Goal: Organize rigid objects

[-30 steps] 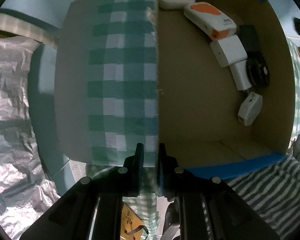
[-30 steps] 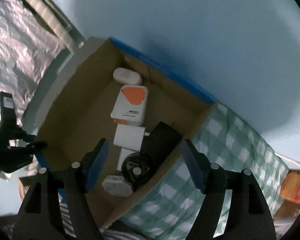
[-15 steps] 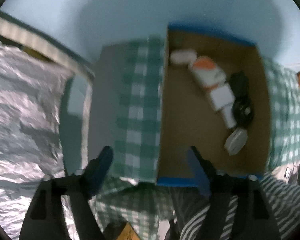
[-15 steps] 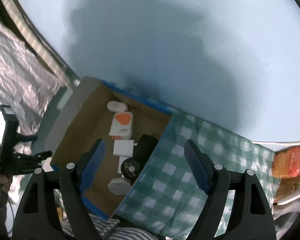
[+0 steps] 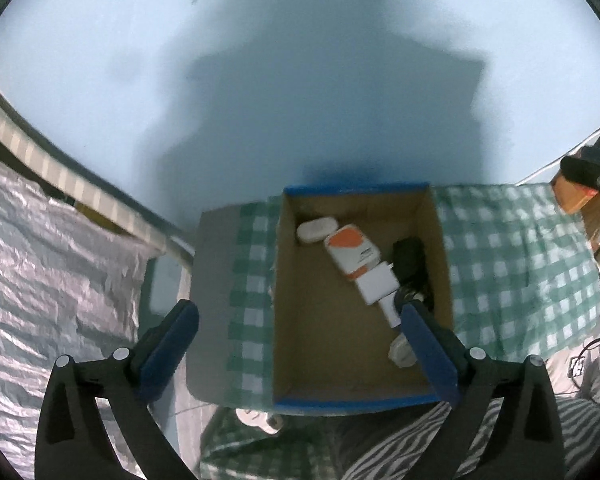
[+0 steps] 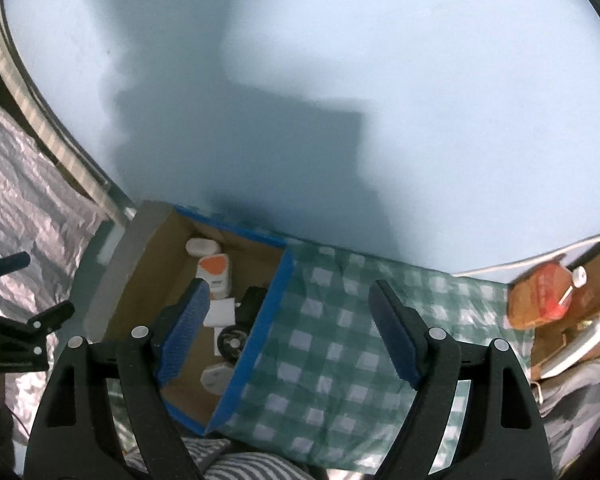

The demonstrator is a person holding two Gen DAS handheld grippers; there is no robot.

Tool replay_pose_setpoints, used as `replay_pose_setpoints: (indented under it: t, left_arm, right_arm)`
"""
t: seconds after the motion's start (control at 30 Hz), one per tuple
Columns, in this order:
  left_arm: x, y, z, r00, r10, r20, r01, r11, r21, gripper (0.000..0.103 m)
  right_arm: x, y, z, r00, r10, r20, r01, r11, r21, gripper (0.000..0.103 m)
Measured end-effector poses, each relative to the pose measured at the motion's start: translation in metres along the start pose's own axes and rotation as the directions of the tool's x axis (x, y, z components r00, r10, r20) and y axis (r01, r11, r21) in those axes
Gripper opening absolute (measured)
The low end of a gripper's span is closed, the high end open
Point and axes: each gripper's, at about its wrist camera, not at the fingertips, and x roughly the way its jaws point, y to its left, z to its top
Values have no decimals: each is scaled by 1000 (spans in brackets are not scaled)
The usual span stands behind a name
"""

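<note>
Both grippers hang above an open brown cardboard box with blue-taped edges (image 5: 352, 344), which sits on a pale blue bench (image 5: 260, 80). The left gripper (image 5: 300, 340) has just been opening and now stands spread as wide as it goes, nothing between its blue pads. The right gripper (image 6: 290, 328) has also been opening a little; its jaws are well apart and empty.

The rigid objects lie in a line along the box's right side: a white oval case (image 5: 317, 229) at the far end, a white and orange device (image 5: 352, 254) beside it, a white square charger (image 5: 377, 287), a black adapter (image 5: 409, 256) against the right wall, and a small white plug (image 5: 400, 354) nearest. Green-and-white checked flaps (image 6: 340, 340) fold outward on either side.

With everything apparently boxed, the step in hand looks like closing up. To do it well, take each flap by its free edge, fold inward evenly, and keep the pads clear of the contents so nothing shifts.
</note>
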Motion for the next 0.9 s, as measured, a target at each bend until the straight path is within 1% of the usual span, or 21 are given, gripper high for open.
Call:
replay_pose_setpoints:
  t: [0.13,0.27,0.4,0.53,0.77,0.9]
  left_arm:
    - [-6,-7,5,1000,-3,-7,3,1000,2,102]
    - [-17,-18,6,1000,22,20,-22,999,31,102]
    - [-23,-28,6,999,21,32,-22,998,56,102]
    - [-26,-35,7,999,22,39,-25,998,66,102]
    - [-25,-43,6,999,29,30,-32,996,80,102]
    - [-26,-44,6,999,33,27,-35,997,72,102]
  right_arm:
    - [-10,-5,-6,1000,-10,15,10,1000,15,81]
    - [-18,-10,-10,999,-16,36,15,999,36,81]
    - [-22,-15,-15,999,-18,51,15,998,66,81]
    - [-23,-19,-17,999,-18,51,14,997,78,81]
    - [-22,-21,-18,999,-14,49,10,996,84,81]
    - [-22,-23,-19,999,-6,46,3,997,77,81]
